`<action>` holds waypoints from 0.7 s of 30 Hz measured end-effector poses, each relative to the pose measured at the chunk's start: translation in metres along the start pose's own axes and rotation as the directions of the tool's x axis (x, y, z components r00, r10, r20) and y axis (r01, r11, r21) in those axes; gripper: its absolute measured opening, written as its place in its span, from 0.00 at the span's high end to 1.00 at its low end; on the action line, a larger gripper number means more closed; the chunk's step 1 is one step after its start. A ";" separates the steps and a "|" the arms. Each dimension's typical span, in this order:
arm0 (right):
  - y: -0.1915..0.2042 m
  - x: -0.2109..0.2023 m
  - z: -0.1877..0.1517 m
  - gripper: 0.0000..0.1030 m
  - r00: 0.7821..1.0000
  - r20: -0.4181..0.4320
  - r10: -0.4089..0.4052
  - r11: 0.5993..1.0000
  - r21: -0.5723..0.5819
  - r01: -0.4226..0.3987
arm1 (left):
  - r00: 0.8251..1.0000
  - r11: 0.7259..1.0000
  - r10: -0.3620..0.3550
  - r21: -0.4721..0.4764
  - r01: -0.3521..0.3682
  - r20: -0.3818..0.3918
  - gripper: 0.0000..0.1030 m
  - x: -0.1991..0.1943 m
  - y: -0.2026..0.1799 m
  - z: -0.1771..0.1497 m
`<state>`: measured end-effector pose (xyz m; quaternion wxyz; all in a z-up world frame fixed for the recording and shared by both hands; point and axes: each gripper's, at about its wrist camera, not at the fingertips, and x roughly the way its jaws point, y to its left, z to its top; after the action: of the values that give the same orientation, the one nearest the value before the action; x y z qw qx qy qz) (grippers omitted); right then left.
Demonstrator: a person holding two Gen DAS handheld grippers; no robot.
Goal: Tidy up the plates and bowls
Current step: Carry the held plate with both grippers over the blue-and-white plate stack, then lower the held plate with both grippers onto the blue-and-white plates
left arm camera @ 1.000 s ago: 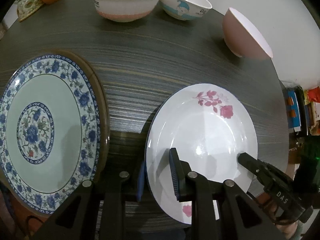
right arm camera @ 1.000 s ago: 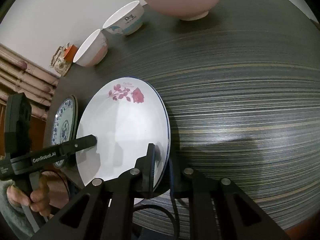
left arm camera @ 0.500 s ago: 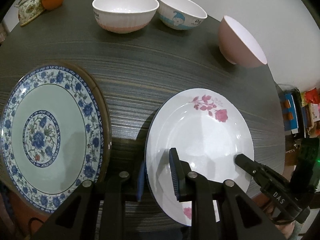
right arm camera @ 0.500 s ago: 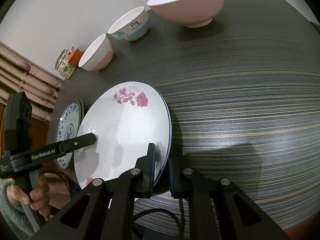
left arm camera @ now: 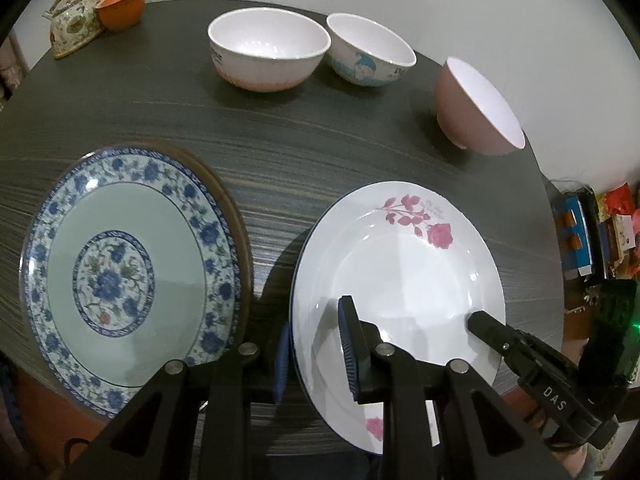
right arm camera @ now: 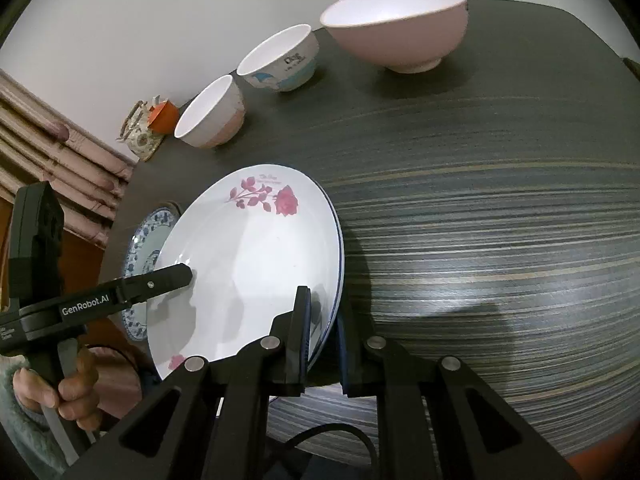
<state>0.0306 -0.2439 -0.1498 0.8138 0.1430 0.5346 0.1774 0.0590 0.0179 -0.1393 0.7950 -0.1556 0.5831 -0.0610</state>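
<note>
I held a white plate with pink roses (left arm camera: 400, 264) clear of the dark striped table (left arm camera: 280, 152), tilted, with one gripper on each side of its near rim. My left gripper (left arm camera: 316, 356) was nearly closed, pinching the plate's left edge: one blue pad lay on the plate's upper face and the other sat under the rim. My right gripper (right arm camera: 322, 332) was closed tight on the plate's right edge in the same way, one finger above and one below.

Everything else I place from that rose plate. Just to its left, flat on the table, lay a blue-and-white floral plate (left arm camera: 128, 268) on a brown-rimmed plate beneath it. Beyond the rose plate, along the table's far edge, stood three bowls: a white bowl with a pink base (left arm camera: 268, 52), a white bowl with a blue cartoon (left arm camera: 370, 56) just beside it, and a pink bowl (left arm camera: 476, 108) further right. Far off to the rose plate's upper left sat a floral teapot (left arm camera: 72, 28) touching a small orange bowl (left arm camera: 122, 10).
</note>
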 end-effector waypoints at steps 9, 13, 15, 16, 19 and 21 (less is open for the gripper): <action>0.036 0.000 0.018 0.88 1.000 0.009 0.001 0.998 -0.057 -0.001 | 0.998 0.998 -0.002 -0.056 0.005 0.061 0.78 -0.036 0.039 -0.004; 0.061 0.008 0.027 0.88 1.000 0.000 0.012 0.996 -0.093 -0.012 | 0.995 0.995 0.003 -0.102 0.007 0.098 0.78 -0.054 0.068 -0.006; 0.076 0.014 0.029 0.88 1.000 -0.006 0.015 0.994 -0.113 -0.015 | 0.993 0.992 0.013 -0.126 0.002 0.116 0.78 -0.061 0.084 -0.007; 0.085 0.017 0.031 0.87 1.000 -0.010 0.016 0.992 -0.125 -0.017 | 0.993 0.990 0.017 -0.138 -0.001 0.119 0.78 -0.064 0.089 -0.007; 0.107 0.028 0.032 0.87 0.999 -0.026 0.019 0.987 -0.156 -0.023 | 0.992 0.982 0.031 -0.186 -0.007 0.126 0.78 -0.073 0.111 -0.012; 0.121 0.037 0.033 0.87 0.999 -0.039 0.019 0.983 -0.179 -0.026 | 0.991 0.977 0.042 -0.211 -0.014 0.127 0.78 -0.077 0.126 -0.015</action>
<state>0.0582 -0.1206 -0.1164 0.8114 0.0718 0.5296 0.2367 0.0096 0.1557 -0.1136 0.8115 -0.2340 0.5350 0.0225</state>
